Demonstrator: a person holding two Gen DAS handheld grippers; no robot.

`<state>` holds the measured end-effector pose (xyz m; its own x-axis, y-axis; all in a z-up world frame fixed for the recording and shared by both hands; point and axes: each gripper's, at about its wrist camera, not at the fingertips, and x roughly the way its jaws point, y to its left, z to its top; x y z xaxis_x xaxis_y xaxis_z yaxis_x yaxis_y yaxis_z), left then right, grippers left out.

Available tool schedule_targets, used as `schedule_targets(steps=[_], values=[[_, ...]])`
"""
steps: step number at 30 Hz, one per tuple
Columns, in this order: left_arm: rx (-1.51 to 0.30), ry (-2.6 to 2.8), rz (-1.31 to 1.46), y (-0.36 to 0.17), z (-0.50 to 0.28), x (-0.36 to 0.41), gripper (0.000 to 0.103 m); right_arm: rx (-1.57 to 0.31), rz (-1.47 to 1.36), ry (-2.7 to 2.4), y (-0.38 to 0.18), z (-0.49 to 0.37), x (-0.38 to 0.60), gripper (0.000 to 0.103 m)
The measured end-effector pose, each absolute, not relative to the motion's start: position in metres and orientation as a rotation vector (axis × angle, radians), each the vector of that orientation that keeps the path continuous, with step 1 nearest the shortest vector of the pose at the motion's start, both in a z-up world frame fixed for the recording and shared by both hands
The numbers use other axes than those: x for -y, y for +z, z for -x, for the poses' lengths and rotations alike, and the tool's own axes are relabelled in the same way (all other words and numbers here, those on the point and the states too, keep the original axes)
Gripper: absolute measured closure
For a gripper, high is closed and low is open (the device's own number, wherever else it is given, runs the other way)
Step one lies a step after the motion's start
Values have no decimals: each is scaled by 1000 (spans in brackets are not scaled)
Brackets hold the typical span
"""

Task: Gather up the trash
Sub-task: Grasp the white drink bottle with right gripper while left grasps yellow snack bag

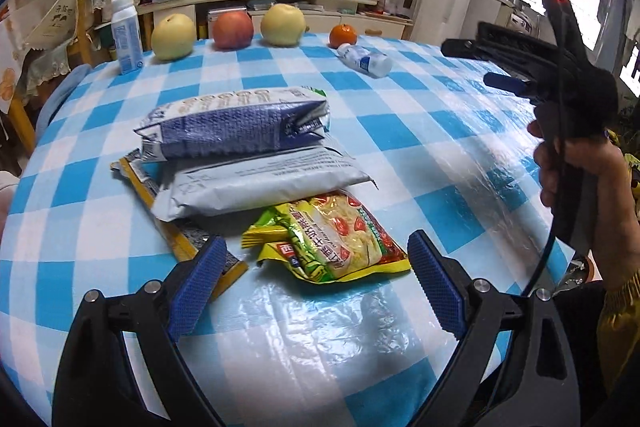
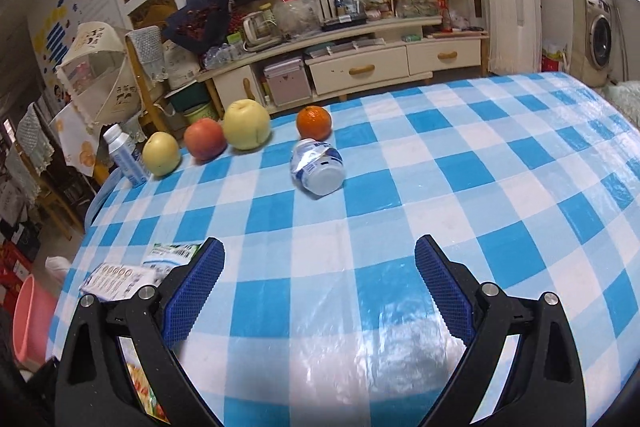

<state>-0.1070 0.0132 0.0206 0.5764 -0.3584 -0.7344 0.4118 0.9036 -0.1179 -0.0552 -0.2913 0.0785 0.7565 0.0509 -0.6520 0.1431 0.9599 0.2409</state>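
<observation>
Checked blue cloth covers the table (image 1: 460, 155). I hold both jaws apart and empty: left gripper (image 1: 316, 275) faces the wrapper pile (image 1: 256, 163) at twelve o'clock, right gripper (image 2: 320, 287) faces the crushed bottle (image 2: 318, 167).

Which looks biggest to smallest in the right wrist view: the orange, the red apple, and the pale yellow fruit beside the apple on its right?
1. Pale yellow fruit
2. Red apple
3. Orange

All three sit in one row at similar distance, so nearness hardly skews this.
</observation>
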Motion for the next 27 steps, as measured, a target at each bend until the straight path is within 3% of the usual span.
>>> schedule_targets(steps=[27], values=[[-912,-408,-70,0,66,7,13,-899,-48,-39,19,-95,273,8]])
